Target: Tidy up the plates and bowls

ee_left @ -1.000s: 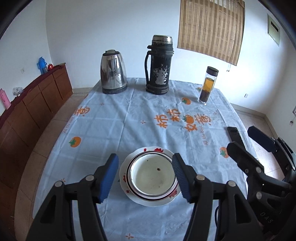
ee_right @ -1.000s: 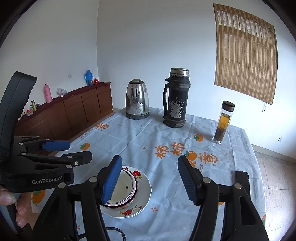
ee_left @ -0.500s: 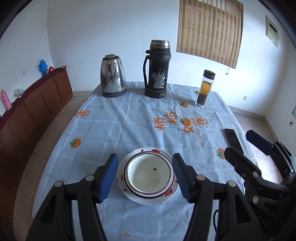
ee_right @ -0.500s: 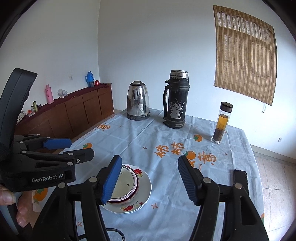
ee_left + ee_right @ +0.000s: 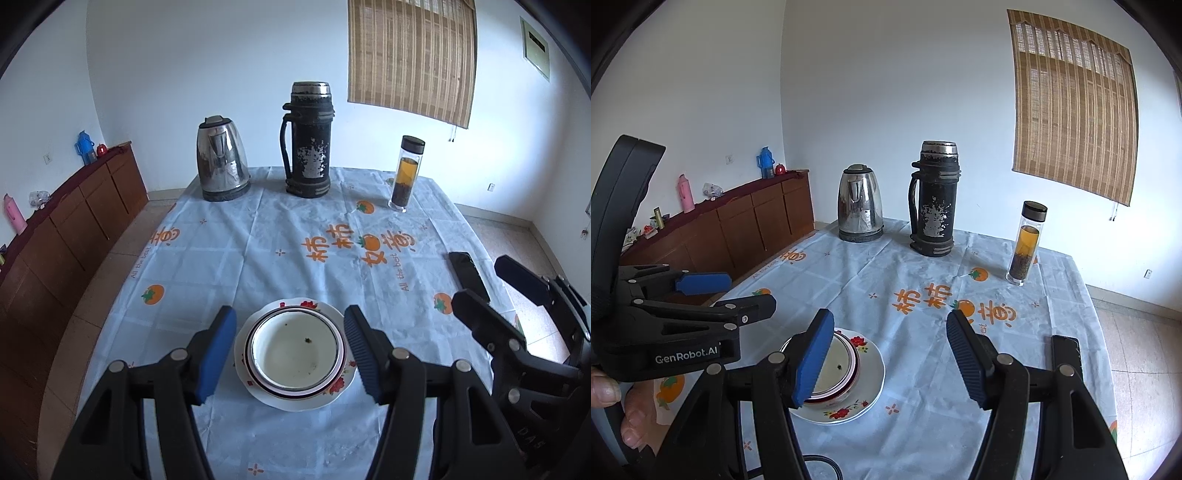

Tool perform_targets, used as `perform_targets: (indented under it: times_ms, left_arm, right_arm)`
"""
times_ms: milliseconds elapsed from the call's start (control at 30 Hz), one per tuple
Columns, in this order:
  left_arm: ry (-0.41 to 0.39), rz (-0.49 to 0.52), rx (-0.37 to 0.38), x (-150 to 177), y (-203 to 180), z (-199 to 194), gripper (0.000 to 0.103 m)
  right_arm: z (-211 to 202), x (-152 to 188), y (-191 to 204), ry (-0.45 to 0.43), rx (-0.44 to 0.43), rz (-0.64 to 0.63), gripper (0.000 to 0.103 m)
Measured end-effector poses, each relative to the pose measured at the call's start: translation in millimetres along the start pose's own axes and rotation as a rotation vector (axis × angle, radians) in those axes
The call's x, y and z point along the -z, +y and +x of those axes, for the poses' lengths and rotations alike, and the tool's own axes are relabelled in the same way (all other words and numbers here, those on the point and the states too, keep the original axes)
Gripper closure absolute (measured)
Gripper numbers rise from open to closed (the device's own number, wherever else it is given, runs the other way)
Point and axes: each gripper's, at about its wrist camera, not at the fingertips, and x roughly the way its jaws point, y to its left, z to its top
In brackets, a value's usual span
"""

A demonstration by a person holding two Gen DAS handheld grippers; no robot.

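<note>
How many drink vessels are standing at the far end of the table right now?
3: the steel kettle far left, the black thermos in the middle, the glass tea bottle far right. None looks hidden.

White plate [image 5: 334, 387] w/ red flowers

A: What is the kettle [image 5: 222, 158], upper centre-left of the left view?
B: Polished metal, mirror-bright. The flask [image 5: 308, 139] beside it looks like matt black paint, flaked to bare metal, under a steel cap.

A: And the bottle [image 5: 405, 172] at upper right?
B: Clear glass or plastic, I cannot tell which, with a dark cap.

A: The cloth [image 5: 258, 243]?
B: A thin, creased, printed sheet with a slight sheen.

A: Lower centre?
B: Glossy glazed plate [image 5: 325, 397] and bowl [image 5: 295, 350], smooth. The pads [image 5: 216, 356] are ribbed blue rubber on matt black plastic.

A: Left edge?
B: A varnished wood cabinet [image 5: 74, 229].
</note>
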Motion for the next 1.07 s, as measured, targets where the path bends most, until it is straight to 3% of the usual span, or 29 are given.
perform_targets:
  times_ms: [600,800,1067]
  left_arm:
    - [-0.021,-0.014,0.018,-4.8,3.8,-6.3,0.037]
    - [-0.020,-0.016,-0.007,0.5,5.0,-4.3,0.020]
    - [-0.020,-0.020,-0.011,3.0,5.1,-4.2,0.020]
  right_arm:
    - [-11.6,-9.0,-4.4,-0.043,0.014,0.012,0.038]
    - [-12.5,-9.7,-1.5,-0.044,0.012,0.007,0.038]
    - [-10.8,-8.6,0.3,-0.037,0.002,-0.003,0.038]
